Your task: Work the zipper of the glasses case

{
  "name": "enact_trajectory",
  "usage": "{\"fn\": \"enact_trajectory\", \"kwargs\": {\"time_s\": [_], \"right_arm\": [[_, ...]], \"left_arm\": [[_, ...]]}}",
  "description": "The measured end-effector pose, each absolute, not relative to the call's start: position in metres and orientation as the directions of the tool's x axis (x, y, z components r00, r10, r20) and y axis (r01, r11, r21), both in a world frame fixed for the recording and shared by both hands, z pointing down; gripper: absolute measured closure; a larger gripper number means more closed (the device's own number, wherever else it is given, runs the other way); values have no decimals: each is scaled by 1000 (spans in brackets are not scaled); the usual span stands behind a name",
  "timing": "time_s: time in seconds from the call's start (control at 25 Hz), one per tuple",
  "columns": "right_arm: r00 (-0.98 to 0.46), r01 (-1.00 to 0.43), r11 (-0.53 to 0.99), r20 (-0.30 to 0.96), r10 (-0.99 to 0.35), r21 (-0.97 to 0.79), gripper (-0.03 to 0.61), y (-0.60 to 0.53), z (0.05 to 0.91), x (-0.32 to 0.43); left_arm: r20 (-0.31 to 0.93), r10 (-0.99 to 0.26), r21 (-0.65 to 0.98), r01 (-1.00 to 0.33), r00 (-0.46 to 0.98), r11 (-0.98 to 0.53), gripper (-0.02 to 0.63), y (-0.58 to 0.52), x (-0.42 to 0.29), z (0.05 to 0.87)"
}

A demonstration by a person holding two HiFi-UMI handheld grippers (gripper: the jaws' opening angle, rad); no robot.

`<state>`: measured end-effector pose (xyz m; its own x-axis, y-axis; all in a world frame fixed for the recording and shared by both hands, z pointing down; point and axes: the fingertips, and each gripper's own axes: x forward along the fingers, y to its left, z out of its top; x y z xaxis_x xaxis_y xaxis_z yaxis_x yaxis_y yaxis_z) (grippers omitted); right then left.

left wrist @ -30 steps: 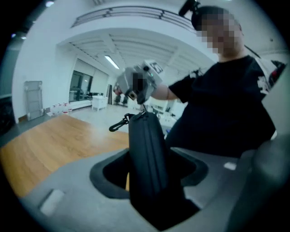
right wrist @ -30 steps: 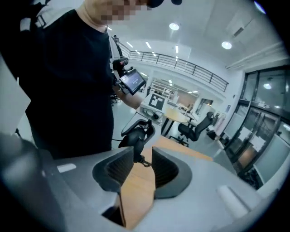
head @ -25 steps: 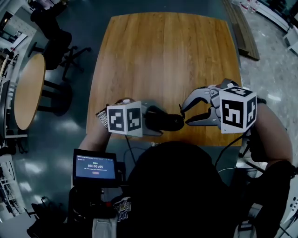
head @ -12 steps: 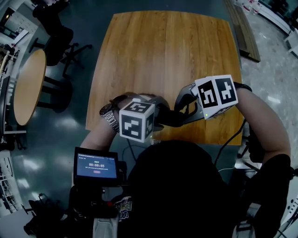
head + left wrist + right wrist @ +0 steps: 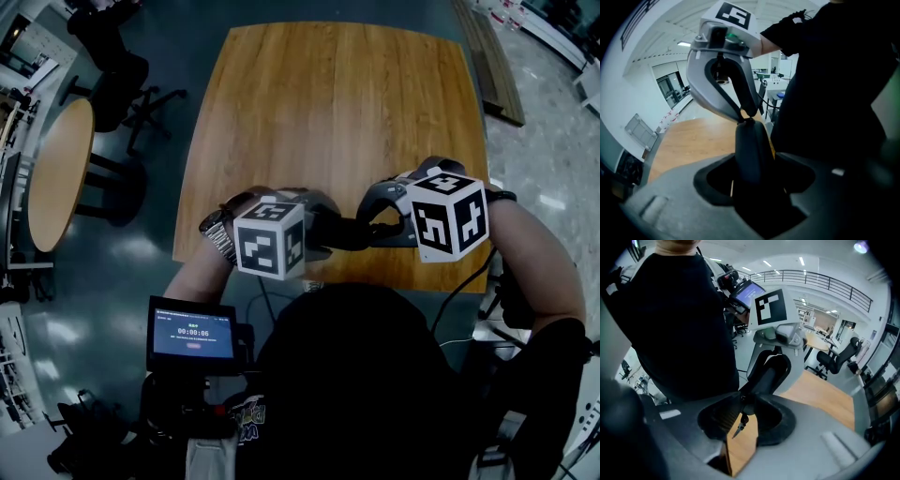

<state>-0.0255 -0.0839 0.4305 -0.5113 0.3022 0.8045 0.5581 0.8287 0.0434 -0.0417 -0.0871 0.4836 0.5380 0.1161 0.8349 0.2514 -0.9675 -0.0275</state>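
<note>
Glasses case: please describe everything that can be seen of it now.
The dark, oblong, matte glasses case is held in the air over the near part of the brown wooden table. The left gripper clamps one end across its width; the right gripper, whose jaws have just been closing, pinches the other end. A small metal zipper pull dangles free there. Whether the zipper is open cannot be told.

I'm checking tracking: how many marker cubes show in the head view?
2. One white cube with black square markers sits just left of the black zippered glasses case, the other just right of it. None seems hidden.
</note>
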Motion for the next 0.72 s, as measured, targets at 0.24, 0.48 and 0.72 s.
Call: {"fn": "enact_trajectory", "kwargs": {"time_s": [0.24,0.48,0.72], "right_arm": [[-601,492,870,740,303,44,565,-85,413,-22],[-585,501,864,754,299,46,558,-80,417,-17],[-554,526,839,804,216,137,555,-89,432,-16]], "left_arm": [[800,92,-47,214,593,-976,351,-89,-38,479],[770,107,-19,190,629,-982,351,-89,-39,479],[718,133,32,158,683,-987,351,-94,-39,475]]}}
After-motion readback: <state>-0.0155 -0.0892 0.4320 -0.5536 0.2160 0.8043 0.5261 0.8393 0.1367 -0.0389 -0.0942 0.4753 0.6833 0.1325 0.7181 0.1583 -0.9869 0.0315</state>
